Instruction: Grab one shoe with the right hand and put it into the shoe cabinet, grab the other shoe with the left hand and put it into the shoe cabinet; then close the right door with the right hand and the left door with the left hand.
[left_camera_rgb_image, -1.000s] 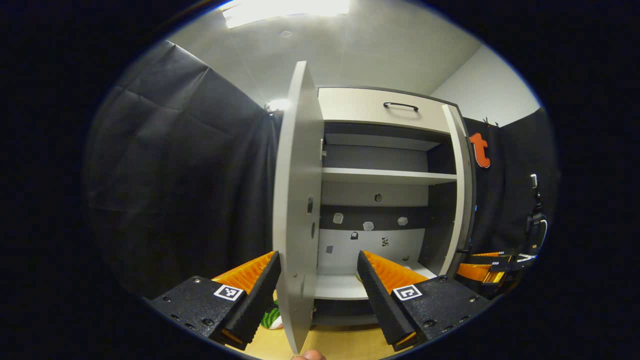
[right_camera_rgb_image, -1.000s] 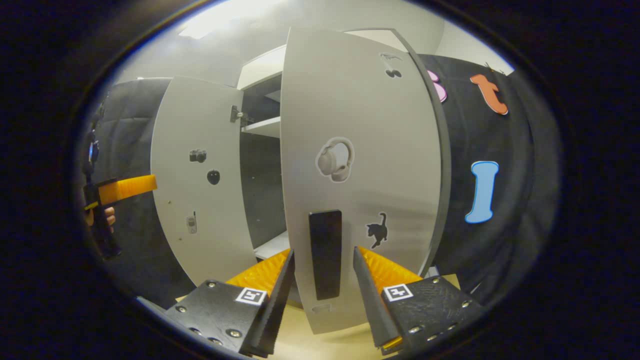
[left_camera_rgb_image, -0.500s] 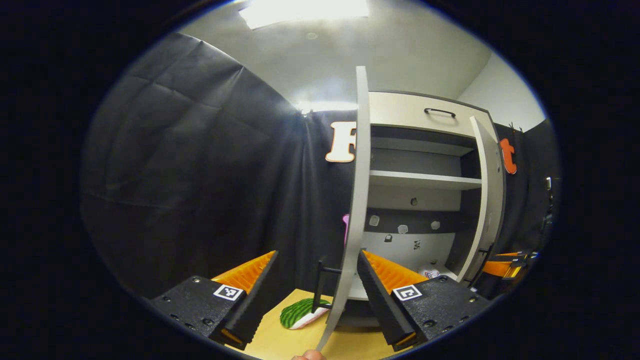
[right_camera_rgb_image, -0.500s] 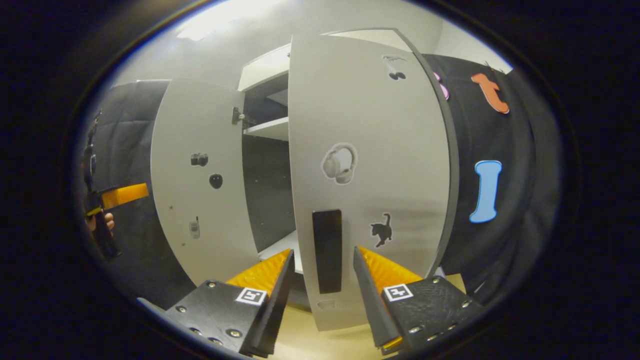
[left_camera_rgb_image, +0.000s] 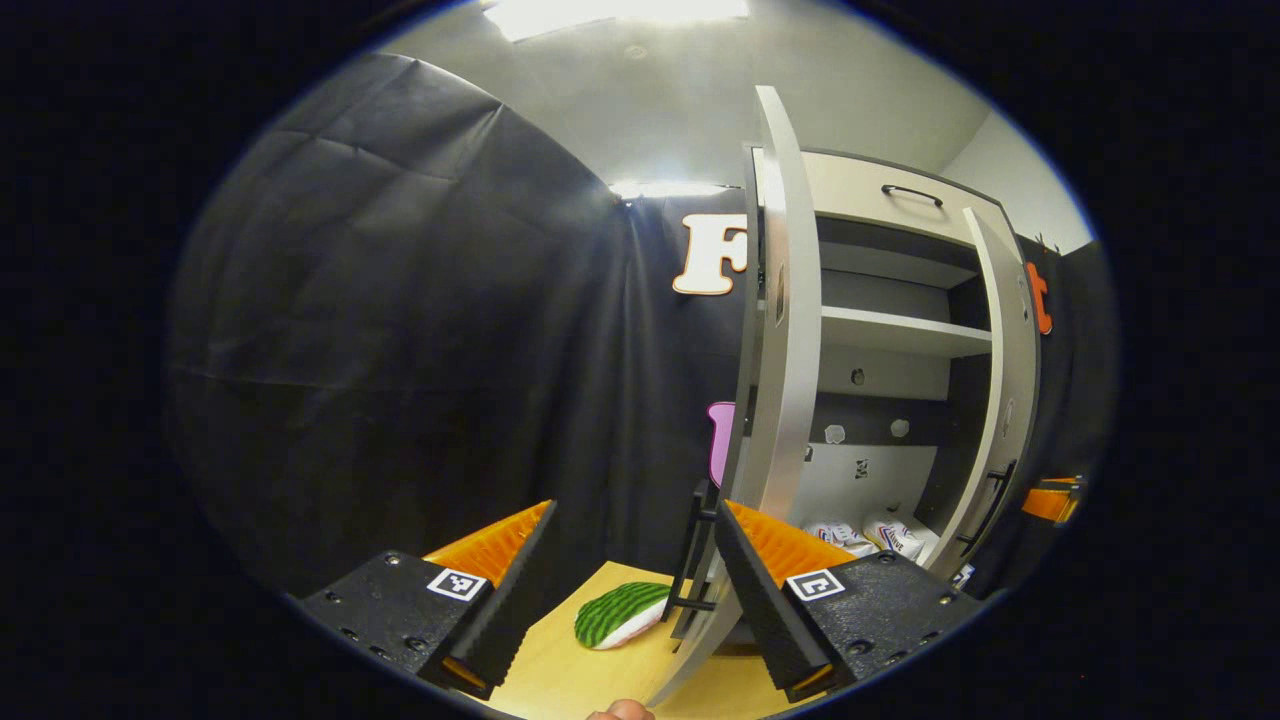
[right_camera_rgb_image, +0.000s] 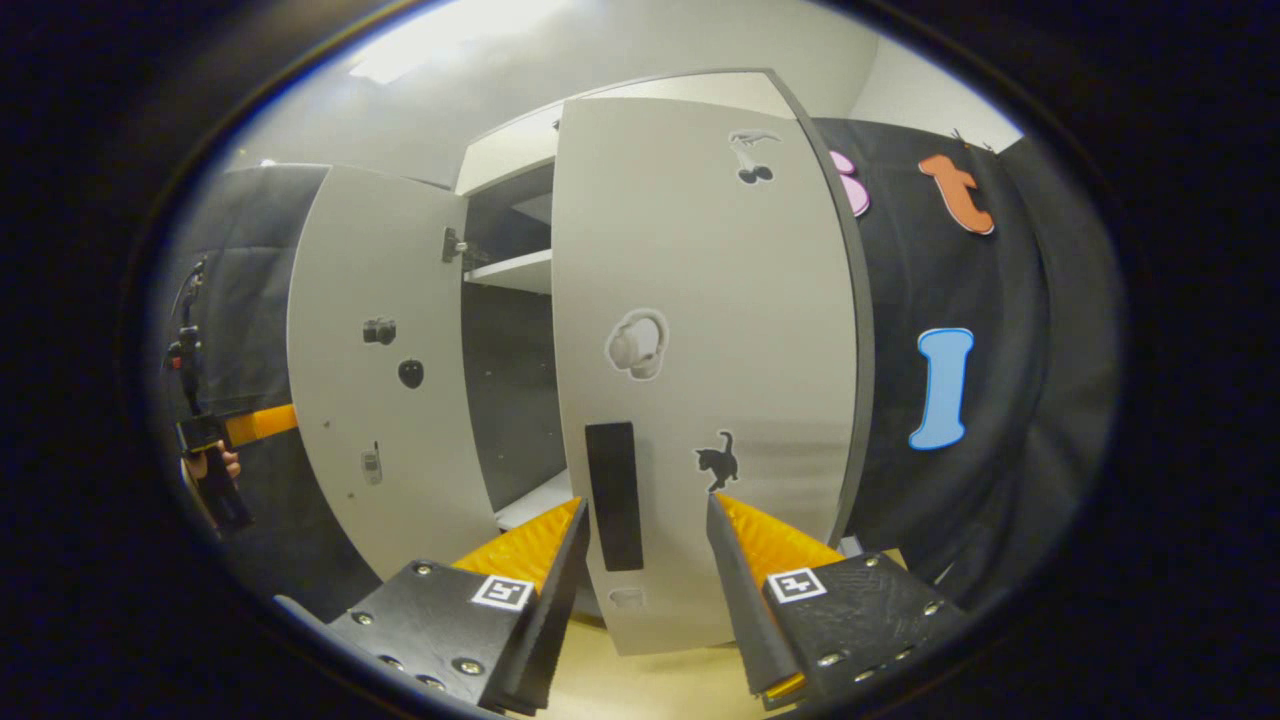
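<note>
Both jaws stand open and empty, the right gripper (right_camera_rgb_image: 640, 590) facing the right door (right_camera_rgb_image: 700, 350) and the left gripper (left_camera_rgb_image: 635, 590) beside the left door (left_camera_rgb_image: 780, 330), both doors ajar, with both shoes (left_camera_rgb_image: 865, 535) already inside the cabinet (left_camera_rgb_image: 900, 330).

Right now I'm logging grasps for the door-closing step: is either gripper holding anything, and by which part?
Nothing is held. The right gripper is open, its fingers either side of the right door's black handle; the left gripper is open beside the left door's edge.
</note>
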